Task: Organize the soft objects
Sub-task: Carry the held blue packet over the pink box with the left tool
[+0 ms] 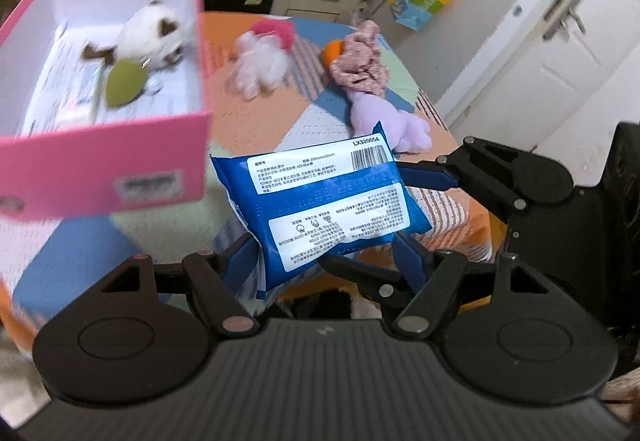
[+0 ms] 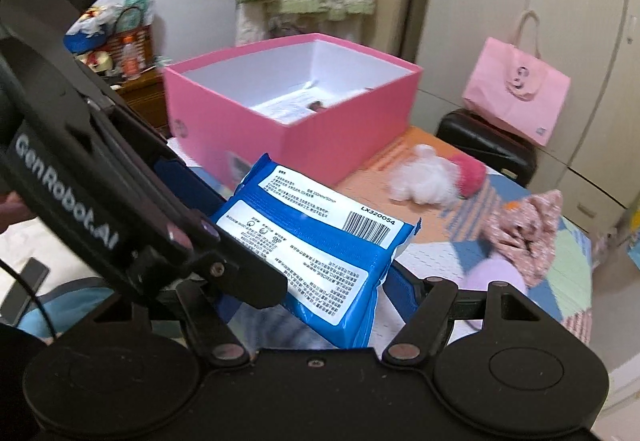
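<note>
A blue wet-wipes pack (image 1: 324, 205) is held in the air above the quilted table, and both grippers are shut on it. My left gripper (image 1: 324, 253) clamps its near end. My right gripper (image 2: 308, 281) clamps it too; in the left wrist view it reaches in from the right (image 1: 440, 177). The pack also shows in the right wrist view (image 2: 316, 245). An open pink box (image 1: 120, 169) stands left of the pack and holds a white plush cat (image 1: 154, 29) and a green pad (image 1: 122, 83). The box also shows in the right wrist view (image 2: 292, 145).
On the table lie a white and pink fluffy toy (image 1: 264, 61), a purple plush in a floral dress (image 1: 372, 89) and an orange ball (image 1: 334, 50). A pink bag (image 2: 516, 97) sits on a black stool (image 2: 488, 149). Cabinets and a door stand behind.
</note>
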Demonstrator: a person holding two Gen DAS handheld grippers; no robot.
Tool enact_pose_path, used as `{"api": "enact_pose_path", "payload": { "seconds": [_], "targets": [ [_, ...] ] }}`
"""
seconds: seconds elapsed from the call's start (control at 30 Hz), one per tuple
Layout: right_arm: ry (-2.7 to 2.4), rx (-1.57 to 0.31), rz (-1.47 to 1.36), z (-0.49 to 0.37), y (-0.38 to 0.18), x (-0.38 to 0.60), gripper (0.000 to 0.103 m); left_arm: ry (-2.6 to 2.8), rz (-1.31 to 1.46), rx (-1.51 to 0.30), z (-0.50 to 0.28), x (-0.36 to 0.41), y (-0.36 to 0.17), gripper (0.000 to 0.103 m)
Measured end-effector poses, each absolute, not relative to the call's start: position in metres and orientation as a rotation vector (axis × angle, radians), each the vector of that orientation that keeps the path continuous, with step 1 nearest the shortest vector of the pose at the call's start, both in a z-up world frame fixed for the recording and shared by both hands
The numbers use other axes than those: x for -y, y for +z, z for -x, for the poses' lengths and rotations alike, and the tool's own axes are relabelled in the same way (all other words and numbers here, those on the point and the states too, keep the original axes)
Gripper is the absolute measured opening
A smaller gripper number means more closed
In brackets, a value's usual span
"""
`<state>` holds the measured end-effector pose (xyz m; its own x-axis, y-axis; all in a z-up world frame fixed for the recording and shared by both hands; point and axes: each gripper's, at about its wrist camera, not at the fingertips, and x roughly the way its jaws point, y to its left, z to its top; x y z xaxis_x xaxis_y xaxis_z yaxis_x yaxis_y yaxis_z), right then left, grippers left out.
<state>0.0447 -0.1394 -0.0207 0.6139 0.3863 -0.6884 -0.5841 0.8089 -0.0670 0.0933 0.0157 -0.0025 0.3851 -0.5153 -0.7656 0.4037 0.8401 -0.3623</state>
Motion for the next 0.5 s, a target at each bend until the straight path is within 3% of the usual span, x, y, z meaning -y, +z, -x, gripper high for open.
{"api": "enact_pose_path", "payload": {
  "seconds": [0.3,0.5],
  "targets": [
    [0.693,-0.753,0.314,-0.044,-0.009,0.095,0.077,-0.527,0.224,-1.091,-0.084,-0.073,0.003,0.072],
    [0.712,-0.700,0.345,-0.045,0.008,0.069,0.077,-0.506,0.217,-1.028,-0.078,-0.099,0.022,0.072]
  ]
}}
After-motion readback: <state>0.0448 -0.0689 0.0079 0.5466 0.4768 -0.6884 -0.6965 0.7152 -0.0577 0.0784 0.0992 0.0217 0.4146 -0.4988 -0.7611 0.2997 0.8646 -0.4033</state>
